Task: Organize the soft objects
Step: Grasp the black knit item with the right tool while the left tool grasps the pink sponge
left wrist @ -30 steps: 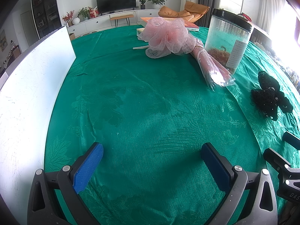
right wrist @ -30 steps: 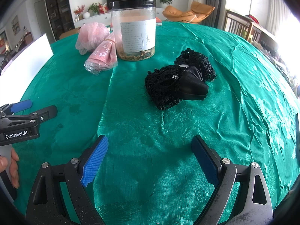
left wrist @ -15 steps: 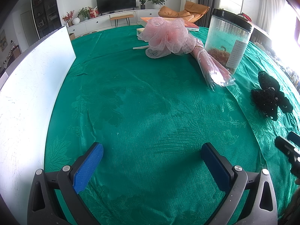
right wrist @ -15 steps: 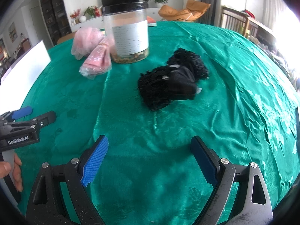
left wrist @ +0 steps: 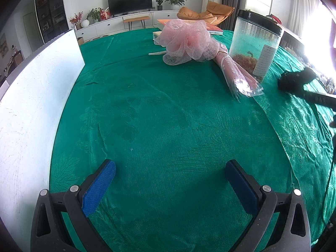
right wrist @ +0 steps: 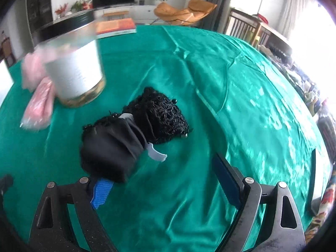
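Observation:
A black soft bundle of mesh and cloth (right wrist: 130, 134) lies on the green tablecloth (right wrist: 231, 105); it also shows at the right edge of the left wrist view (left wrist: 294, 82). My right gripper (right wrist: 166, 180) is open right in front of it, and the bundle's near end covers the left pad (right wrist: 100, 191). A pink mesh bath pouf (left wrist: 187, 42) and a pink item in a clear bag (left wrist: 237, 75) lie far ahead of my left gripper (left wrist: 171, 184), which is open and empty over bare cloth.
A clear jar with a black lid (left wrist: 256, 46) stands beside the pink items, close behind the black bundle (right wrist: 73, 67). A white board (left wrist: 31, 109) stands along the table's left. A book (right wrist: 115, 28) lies at the far edge.
My right gripper has moved forward and to the right up to the black bundle, which now overlaps its left pad. My left gripper has not moved.

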A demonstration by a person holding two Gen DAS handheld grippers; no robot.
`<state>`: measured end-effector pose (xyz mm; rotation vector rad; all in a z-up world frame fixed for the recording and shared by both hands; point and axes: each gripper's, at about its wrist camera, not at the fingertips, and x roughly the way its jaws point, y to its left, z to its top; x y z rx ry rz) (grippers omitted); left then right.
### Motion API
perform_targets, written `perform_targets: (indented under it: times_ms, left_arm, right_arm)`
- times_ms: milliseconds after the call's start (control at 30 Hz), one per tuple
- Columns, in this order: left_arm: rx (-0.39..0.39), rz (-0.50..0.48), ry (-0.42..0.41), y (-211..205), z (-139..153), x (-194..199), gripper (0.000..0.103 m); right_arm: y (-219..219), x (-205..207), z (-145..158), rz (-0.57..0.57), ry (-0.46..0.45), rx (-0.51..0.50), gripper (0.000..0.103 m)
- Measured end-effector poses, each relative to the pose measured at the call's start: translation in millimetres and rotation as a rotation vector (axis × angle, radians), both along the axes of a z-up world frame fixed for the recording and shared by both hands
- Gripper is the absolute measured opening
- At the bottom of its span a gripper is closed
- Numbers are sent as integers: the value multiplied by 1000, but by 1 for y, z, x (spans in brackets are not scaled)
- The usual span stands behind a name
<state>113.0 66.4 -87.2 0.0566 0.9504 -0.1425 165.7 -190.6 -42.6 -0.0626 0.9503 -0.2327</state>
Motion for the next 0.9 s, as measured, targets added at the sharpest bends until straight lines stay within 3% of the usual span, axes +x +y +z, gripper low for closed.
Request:
perform_targets:
  times_ms: [133,300,400,433,533,600,733,833,900]
  left_arm:
    - [0,0,0,0,0,0,103]
    - [0,2,2,0,0,0,103]
    - [-5,3,46,-1,3,7,103]
    - [-43,-6,69,0,6,14,103]
    - [-239,-14,57,3,30,40,103]
    - [-309,-8,22,0,52,66,103]
    - [-264,-5,-9,-20,75,134,103]
    - [-272,72,56,-20,63,184,103]
    - [-318,132,112,-14,48,204,102]
  right_arm:
    - [-17,17,17,11,-47,21,89]
    - [-5,-41,14,25,-90,157,91]
    - [14,-68,-1,59,-83,151,91]
    - [19,-75,-5,69,-80,145,91]
    - [25,-81,-18,86,-29,168,91]
    - [26,-79,-18,91,-30,163,92]
    - [26,-80,-20,91,-33,166,92]
    - [25,-82,-19,89,-43,188,92]
    - [12,-86,-14,69,-80,281,91]
